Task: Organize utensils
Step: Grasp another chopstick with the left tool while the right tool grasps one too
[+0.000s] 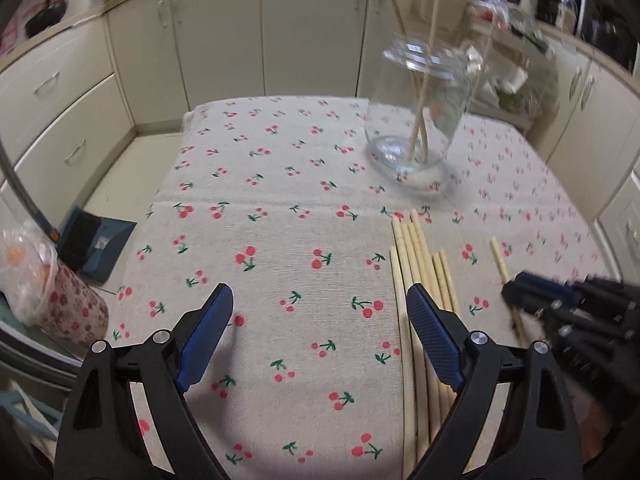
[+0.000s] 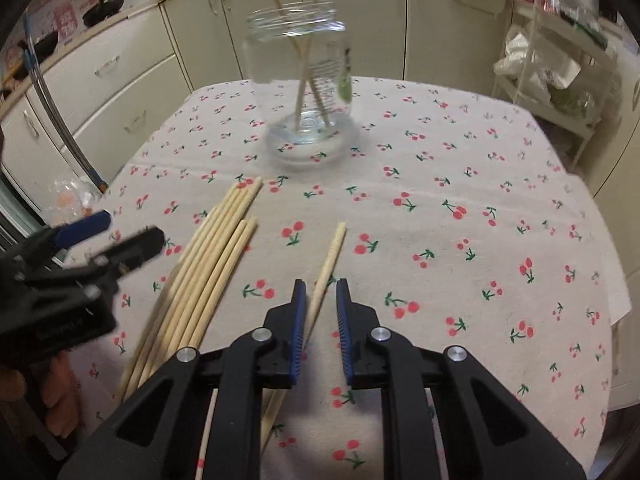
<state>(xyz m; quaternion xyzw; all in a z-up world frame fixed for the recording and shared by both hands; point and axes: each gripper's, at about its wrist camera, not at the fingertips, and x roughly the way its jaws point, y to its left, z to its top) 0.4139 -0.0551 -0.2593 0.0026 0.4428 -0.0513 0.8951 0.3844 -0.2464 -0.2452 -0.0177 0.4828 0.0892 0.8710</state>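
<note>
A clear glass jar (image 1: pixel 416 116) (image 2: pixel 304 80) stands on the cherry-print tablecloth (image 1: pixel 280 240) (image 2: pixel 440 240) with three wooden chopsticks in it. A bundle of several chopsticks (image 1: pixel 420 280) (image 2: pixel 212 256) lies on the cloth. A single chopstick (image 2: pixel 326 264) (image 1: pixel 500 258) lies apart, to the right of the bundle. My left gripper (image 1: pixel 320 304) is open and empty, its right finger over the bundle. My right gripper (image 2: pixel 321 292) (image 1: pixel 520 288) has its jaws narrowly apart around the single chopstick, which lies between them on the cloth.
Cream cabinets surround the table on the far side and the left. A floral container with a plastic bag (image 1: pixel 52 300) stands off the table's left edge. A cluttered shelf rack (image 2: pixel 552 80) stands at the right.
</note>
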